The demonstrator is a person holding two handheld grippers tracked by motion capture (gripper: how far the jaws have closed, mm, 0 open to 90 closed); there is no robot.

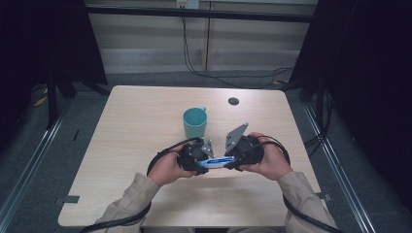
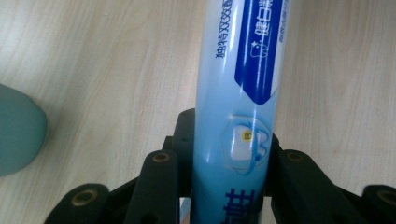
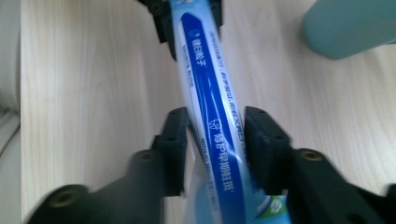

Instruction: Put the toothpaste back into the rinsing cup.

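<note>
Two grippers meet low in the middle of the high view, and between them we see one toothpaste tube (image 1: 217, 162) lying level above the wooden table (image 1: 131, 126). The left gripper (image 1: 203, 165) comes in from the frame's left, the right gripper (image 1: 228, 164) from its right, each in a hand with a beige sleeve.

In the left gripper view the tube (image 2: 240, 116) runs up the centre of the frame — pale blue with a dark blue label — and both black jaws press against its sides, pinching it firmly. A slice of the teal cup (image 2: 18, 135) shows at the left edge.

In the right gripper view the tube (image 3: 212, 126) slants from the bottom centre to the top, its far end clamped in the other gripper at the upper edge. Here the jaws stand spread: a strip of table shows between the left jaw and the tube. Whether the right jaw touches it we cannot tell.

The cup (image 1: 195, 122) stands upright on the table just above the grippers, slightly left of centre in the high view.
</note>
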